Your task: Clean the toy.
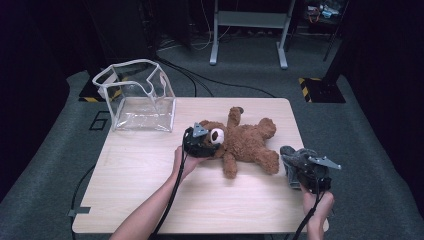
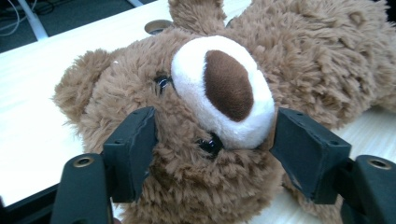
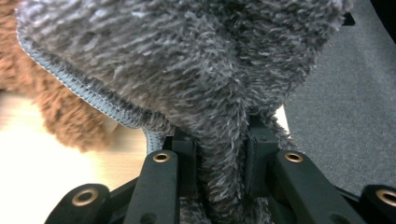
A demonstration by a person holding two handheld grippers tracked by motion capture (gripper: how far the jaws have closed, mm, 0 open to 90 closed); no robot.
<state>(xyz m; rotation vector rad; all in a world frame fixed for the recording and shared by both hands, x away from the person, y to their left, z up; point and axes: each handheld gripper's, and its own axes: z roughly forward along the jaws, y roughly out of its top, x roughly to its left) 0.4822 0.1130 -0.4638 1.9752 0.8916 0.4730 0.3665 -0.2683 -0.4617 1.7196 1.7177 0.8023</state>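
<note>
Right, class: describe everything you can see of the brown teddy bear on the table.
The teddy bear is a plush toy with shaggy brown fur, a white muzzle with a dark brown nose, and glossy black eyes. It lies on its back on the pale wooden table, limbs spread, head towards the left gripper. That gripper's black jaws stand either side of its face, against the fur. A grey fuzzy cloth, pinched in the right gripper, hangs near one foot.
</note>
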